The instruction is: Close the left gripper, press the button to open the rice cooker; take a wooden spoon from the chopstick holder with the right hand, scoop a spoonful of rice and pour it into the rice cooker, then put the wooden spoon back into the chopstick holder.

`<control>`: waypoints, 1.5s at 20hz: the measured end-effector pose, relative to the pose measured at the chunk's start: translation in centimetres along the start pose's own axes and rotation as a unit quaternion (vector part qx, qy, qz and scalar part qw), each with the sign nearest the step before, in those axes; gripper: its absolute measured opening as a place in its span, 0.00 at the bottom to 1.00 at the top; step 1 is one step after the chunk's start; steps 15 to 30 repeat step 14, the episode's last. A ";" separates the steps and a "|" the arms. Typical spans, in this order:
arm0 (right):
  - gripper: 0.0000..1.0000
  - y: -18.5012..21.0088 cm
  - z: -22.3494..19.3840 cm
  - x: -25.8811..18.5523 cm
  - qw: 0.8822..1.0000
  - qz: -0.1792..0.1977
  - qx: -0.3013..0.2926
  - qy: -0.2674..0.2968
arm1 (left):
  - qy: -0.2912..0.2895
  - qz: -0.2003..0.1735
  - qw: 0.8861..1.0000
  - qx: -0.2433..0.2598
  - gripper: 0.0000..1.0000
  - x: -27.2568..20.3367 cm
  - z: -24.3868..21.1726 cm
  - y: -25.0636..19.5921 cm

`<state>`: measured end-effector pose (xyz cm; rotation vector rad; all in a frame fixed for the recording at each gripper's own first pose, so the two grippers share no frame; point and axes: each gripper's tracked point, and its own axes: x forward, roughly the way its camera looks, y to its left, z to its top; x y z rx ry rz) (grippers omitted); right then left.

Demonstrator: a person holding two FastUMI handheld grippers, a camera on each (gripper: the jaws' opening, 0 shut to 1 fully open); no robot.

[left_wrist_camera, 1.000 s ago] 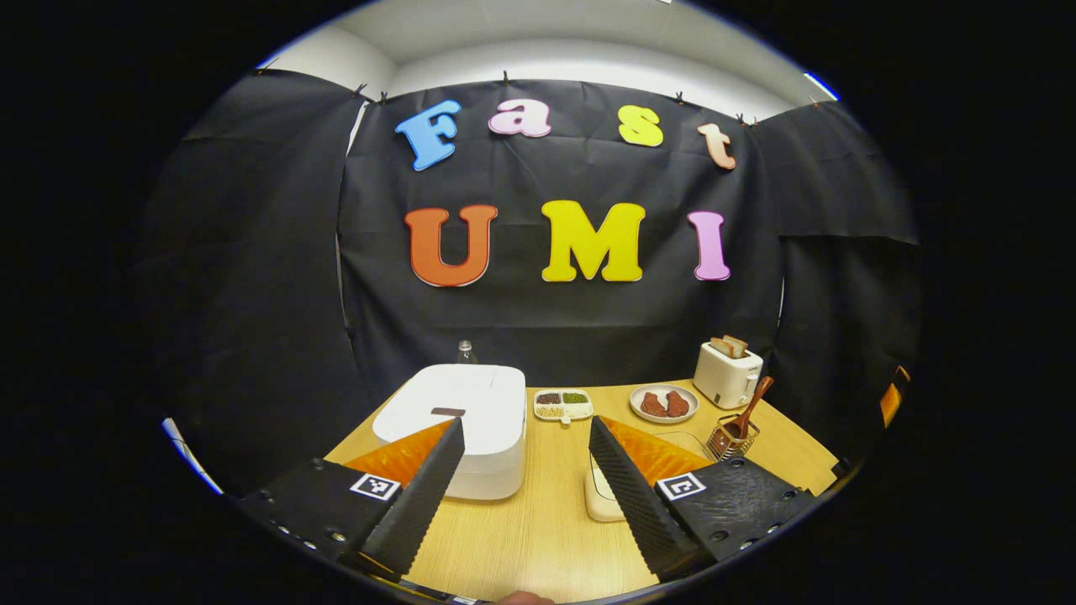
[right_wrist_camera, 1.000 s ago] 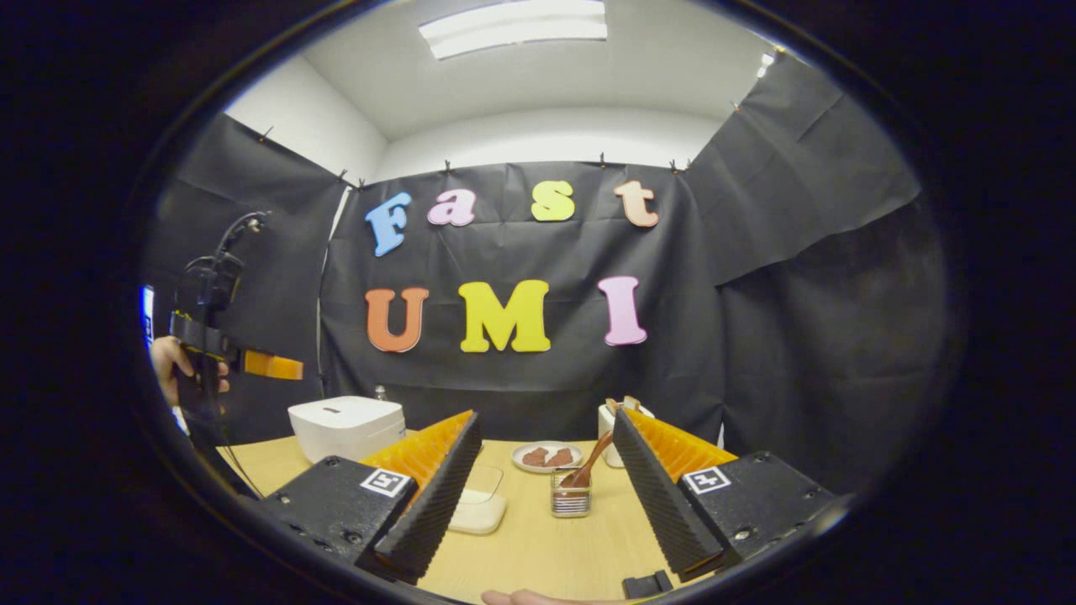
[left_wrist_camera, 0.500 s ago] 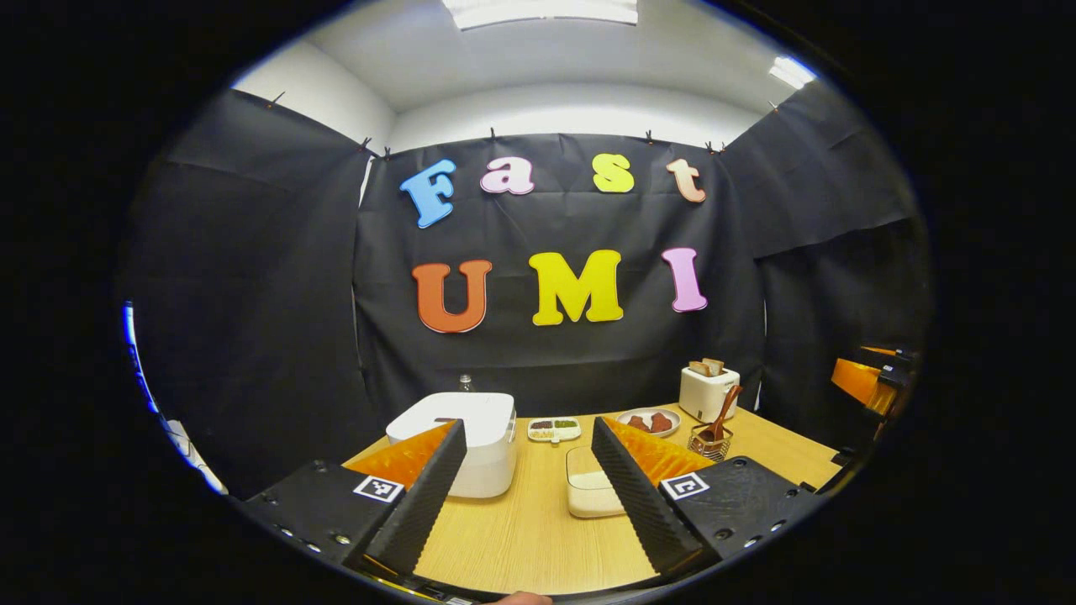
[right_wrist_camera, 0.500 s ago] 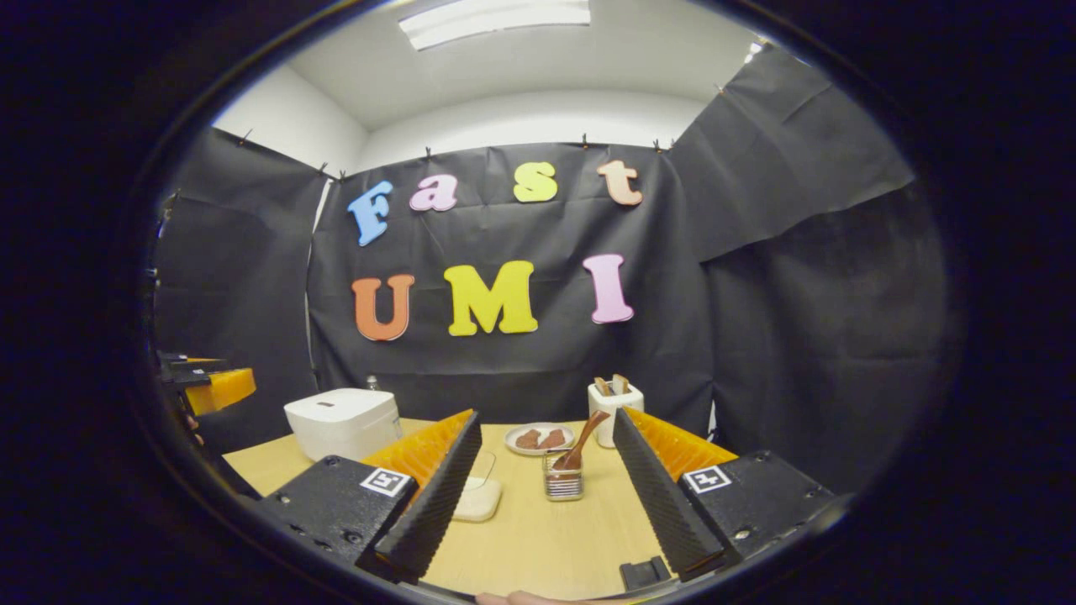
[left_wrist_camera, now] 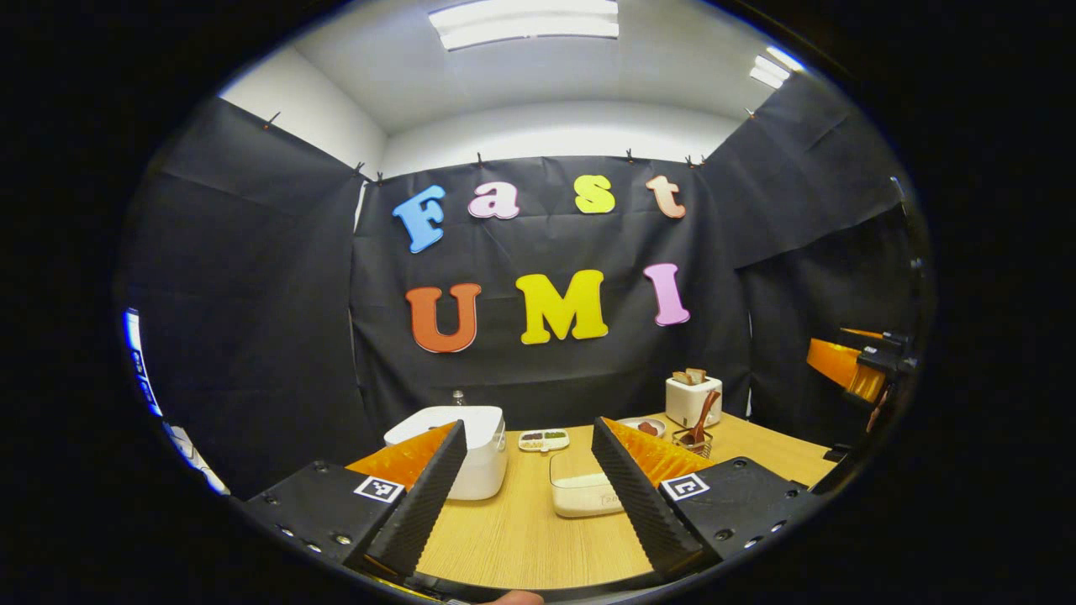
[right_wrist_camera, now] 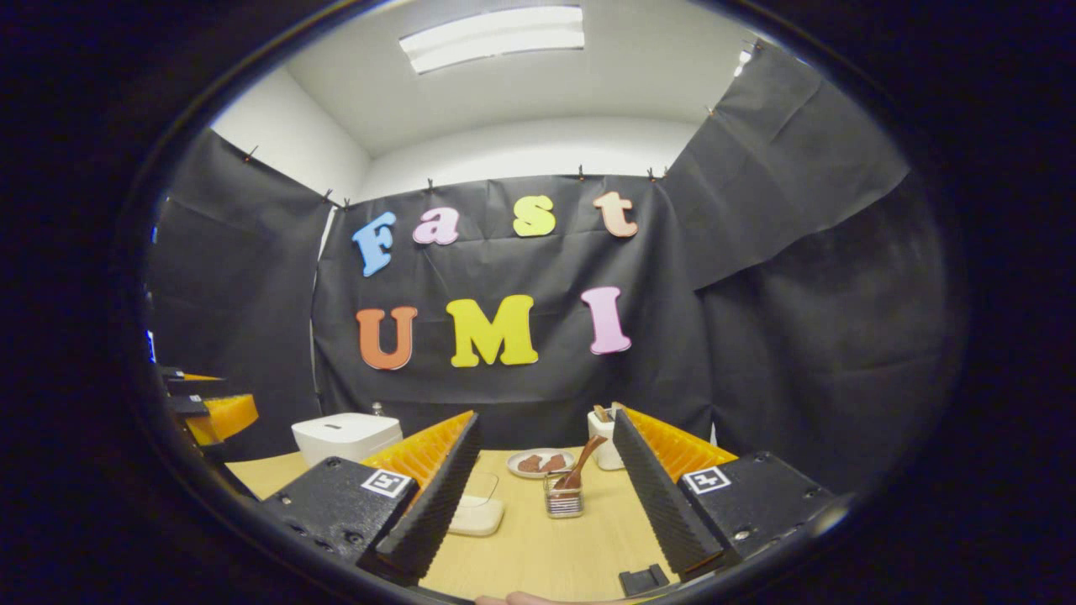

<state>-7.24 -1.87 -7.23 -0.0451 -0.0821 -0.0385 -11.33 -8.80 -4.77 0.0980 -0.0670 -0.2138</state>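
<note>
A white rice cooker (left_wrist_camera: 471,449) with its lid down sits at the left of the wooden table (left_wrist_camera: 521,538); it also shows in the right gripper view (right_wrist_camera: 345,437). A clear box of rice (left_wrist_camera: 584,494) lies in front of my left gripper (left_wrist_camera: 525,487), which is open and holds nothing. A wire chopstick holder (right_wrist_camera: 563,497) with a wooden spoon (right_wrist_camera: 582,464) leaning in it stands between the fingers of my right gripper (right_wrist_camera: 542,487), farther off. The right gripper is open too. The rice box (right_wrist_camera: 477,512) lies partly behind its left finger.
A white toaster (left_wrist_camera: 691,399) with bread stands at the back right, a plate of brown food (right_wrist_camera: 538,462) before it, and a small divided dish (left_wrist_camera: 542,439) beside the cooker. The other gripper appears at the right edge (left_wrist_camera: 853,365) and at the left edge (right_wrist_camera: 210,412).
Both cameras have tilted up and drawn back: the table items sit lower and smaller. The left gripper has dropped from high above the table to near table height. Both stay open.
</note>
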 end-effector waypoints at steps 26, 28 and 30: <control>1.00 0.2 -0.9 0.4 1.000 0.015 -0.009 0.020 | -0.024 -0.002 1.000 -0.004 0.95 -0.3 1.3 -0.4; 1.00 0.2 -0.9 0.4 1.000 0.015 -0.009 0.020 | -0.024 -0.002 1.000 -0.004 0.95 -0.3 1.3 -0.4; 1.00 0.2 -0.9 0.4 1.000 0.015 -0.009 0.020 | -0.024 -0.002 1.000 -0.004 0.95 -0.3 1.3 -0.4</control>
